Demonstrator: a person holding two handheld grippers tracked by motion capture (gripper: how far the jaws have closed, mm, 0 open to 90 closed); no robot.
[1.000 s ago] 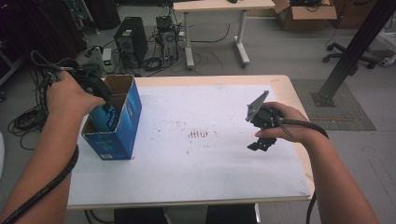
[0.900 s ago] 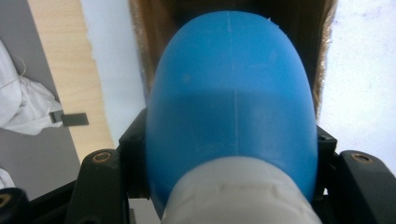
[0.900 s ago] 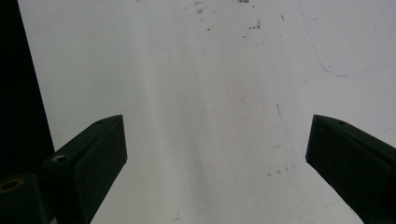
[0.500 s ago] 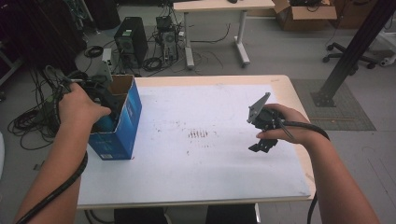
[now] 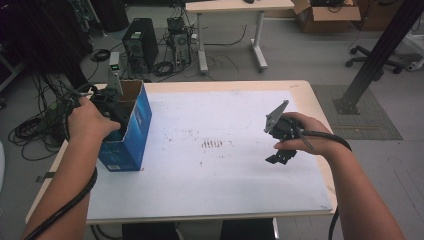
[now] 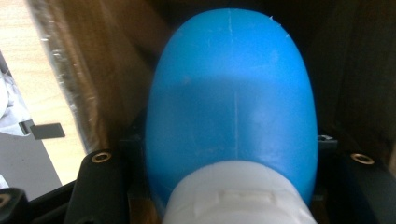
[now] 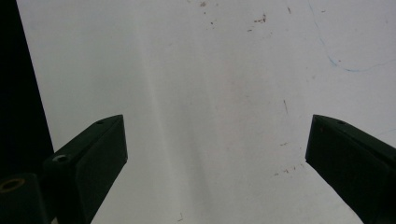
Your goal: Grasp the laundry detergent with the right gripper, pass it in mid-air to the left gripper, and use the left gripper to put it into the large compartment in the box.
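No readable text anywhere, blue carton (image 5: pixel 127 137) shows a small pale patch too blurred to read, blue bottle (image 6: pixel 231 107) bare of lettering, bench (image 5: pixel 210 170) carries only smudges

There was one blue box (image 5: pixel 127 132) at the surface's (image 5: pixel 225 190) left edge, one blue bottle (image 6: pixel 231 107), and two hand-held grippers.

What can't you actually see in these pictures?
- Blue bottle: left gripper view cuts off its white cap at the bottom edge.
- Inside of the blue box: high view, hidden by its walls and the left hand.
- Left gripper: jaw tips sunk in the box.
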